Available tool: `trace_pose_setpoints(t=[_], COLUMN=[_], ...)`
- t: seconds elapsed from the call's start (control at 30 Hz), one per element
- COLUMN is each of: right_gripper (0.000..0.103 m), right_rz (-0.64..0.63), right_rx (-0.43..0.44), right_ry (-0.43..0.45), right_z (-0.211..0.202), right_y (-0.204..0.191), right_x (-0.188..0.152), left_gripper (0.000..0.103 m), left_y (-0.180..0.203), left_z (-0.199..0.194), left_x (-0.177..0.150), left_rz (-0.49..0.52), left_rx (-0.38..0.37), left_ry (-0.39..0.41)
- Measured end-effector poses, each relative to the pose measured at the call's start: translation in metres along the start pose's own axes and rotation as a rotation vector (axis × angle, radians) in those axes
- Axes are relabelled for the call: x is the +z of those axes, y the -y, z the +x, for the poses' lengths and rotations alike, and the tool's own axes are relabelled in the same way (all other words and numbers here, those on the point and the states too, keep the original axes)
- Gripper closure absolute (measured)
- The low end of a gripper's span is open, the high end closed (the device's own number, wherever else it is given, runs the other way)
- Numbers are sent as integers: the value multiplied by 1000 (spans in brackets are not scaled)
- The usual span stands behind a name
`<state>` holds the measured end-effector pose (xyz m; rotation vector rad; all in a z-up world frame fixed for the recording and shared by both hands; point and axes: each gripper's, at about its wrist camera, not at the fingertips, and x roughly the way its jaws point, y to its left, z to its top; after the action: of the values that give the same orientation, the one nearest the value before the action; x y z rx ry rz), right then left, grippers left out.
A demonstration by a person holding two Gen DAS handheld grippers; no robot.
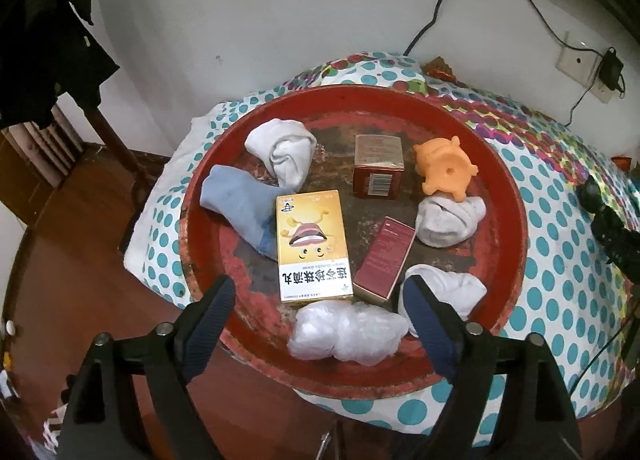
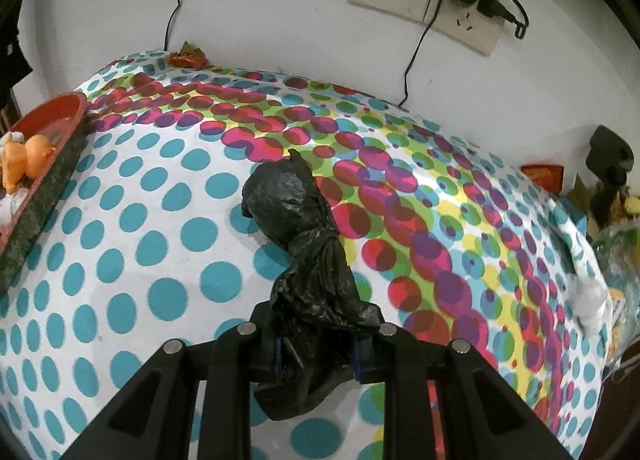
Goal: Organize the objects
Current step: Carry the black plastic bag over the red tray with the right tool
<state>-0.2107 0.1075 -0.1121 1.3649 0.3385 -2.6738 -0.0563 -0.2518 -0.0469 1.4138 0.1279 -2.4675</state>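
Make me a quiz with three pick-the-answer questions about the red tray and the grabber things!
1. Where is the orange toy?
A. in the red tray
B. on the floor
C. in a gripper

2. How many boxes lie in the tray?
A. one
B. three
C. five

3. What is the right gripper doing?
A. hanging open and empty
B. squeezing a black plastic bag
C. holding a sock

Answers:
1 A, the toy sits inside the tray's far side.
2 B, there is a yellow box, a dark red box and a squat red box.
3 B, its fingers pinch the bag's gathered neck.
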Motion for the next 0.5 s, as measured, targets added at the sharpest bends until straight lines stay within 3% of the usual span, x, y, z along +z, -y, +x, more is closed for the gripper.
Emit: trace_pose_setpoints(t=[0.33,0.5], right_gripper=[79,79], right_rz=[6,-33], right_rx=[89,144], right_ry=[22,46], right_z=[-33,-60], right_y=[-23,-67], right_x=[3,7], left_gripper=[14,14], left_y=[1,-3], left_z=[-10,-13], left_x=[-1,0], left_rz=[-3,-14], left_rx=[-30,-36], left_ry=[5,8])
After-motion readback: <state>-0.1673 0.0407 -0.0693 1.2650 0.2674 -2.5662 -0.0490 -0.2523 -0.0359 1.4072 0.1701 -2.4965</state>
